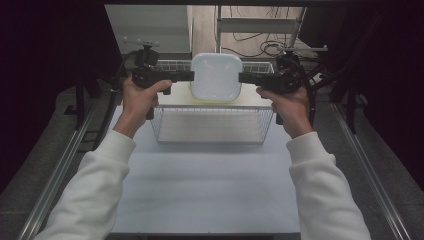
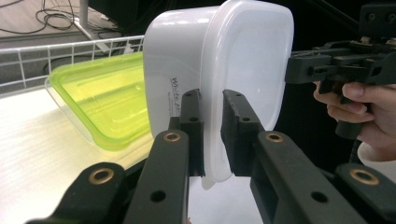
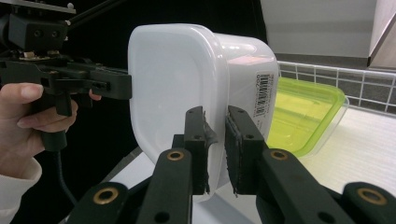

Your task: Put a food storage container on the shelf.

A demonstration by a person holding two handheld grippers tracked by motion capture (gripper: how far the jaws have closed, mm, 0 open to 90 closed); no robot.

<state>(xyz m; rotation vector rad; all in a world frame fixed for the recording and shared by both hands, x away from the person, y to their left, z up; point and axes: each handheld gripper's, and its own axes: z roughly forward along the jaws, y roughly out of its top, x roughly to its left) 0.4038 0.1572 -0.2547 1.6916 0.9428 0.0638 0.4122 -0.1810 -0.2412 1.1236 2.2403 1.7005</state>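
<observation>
A white plastic container [image 1: 216, 76] hangs on its edge above the wire basket [image 1: 212, 141], with its broad face turned toward the person. My left gripper [image 1: 192, 76] is shut on its left rim. In the left gripper view the jaws [image 2: 211, 100] pinch the rim of the container [image 2: 247, 60]. My right gripper [image 1: 241, 77] is shut on the opposite rim; in the right gripper view its jaws [image 3: 215, 116] clamp the container's edge [image 3: 177, 79]. A green lidded container [image 2: 100, 100] [image 3: 303, 114] lies behind it on a pale board.
The wire basket stands at the middle of the white table [image 1: 210, 190], its wire wall [image 2: 46, 56] rising behind the green container. Metal rails [image 1: 60, 170] run along both table sides. Cables lie on the floor [image 1: 260, 45] beyond the table.
</observation>
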